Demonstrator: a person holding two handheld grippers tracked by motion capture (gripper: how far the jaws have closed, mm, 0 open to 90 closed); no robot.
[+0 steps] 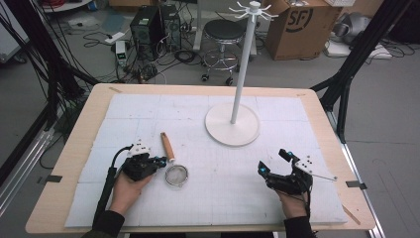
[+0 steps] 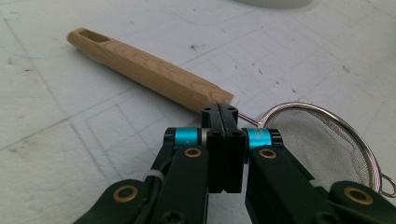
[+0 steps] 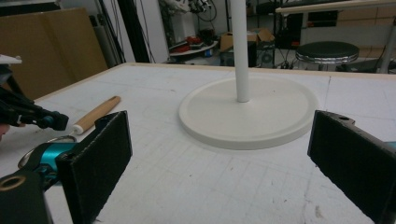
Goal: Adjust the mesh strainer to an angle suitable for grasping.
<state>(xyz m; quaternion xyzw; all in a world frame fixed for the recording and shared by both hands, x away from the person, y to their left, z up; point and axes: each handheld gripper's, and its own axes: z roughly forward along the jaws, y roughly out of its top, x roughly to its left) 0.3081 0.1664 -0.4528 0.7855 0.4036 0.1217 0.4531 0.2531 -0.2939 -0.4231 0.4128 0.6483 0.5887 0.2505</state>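
Two grippers are on my screens, one in each hand, both low over the white gridded mat [image 1: 213,198] that covers the pale wooden table [image 1: 64,163]. My left gripper [image 1: 162,161] has its jaws pressed fully together; in the left gripper view the two black jaws meet with no gap between them. Their tips sit at the thin wire neck where the light wooden handle [image 2: 149,70] joins the round metal mesh strainer [image 2: 322,144]. I cannot tell for sure if the wire is pinched between the jaws or only passes just behind them, because the jaw tips cover that spot. The strainer lies flat on the mat, a little left of the middle of the table, with its handle pointing away from me and slightly to the left. In the high view the mesh bowl [image 1: 176,175] is just beside the left gripper, on its right side.

My right gripper [image 1: 274,161] is well apart from the strainer, near the right front part of the mat, and its jaws are spread wide with nothing between them. In the right gripper view it looks toward the round white base [image 3: 247,112] of the tall white stand [image 1: 242,69], which is upright behind the strainer, toward the far side of the mat.
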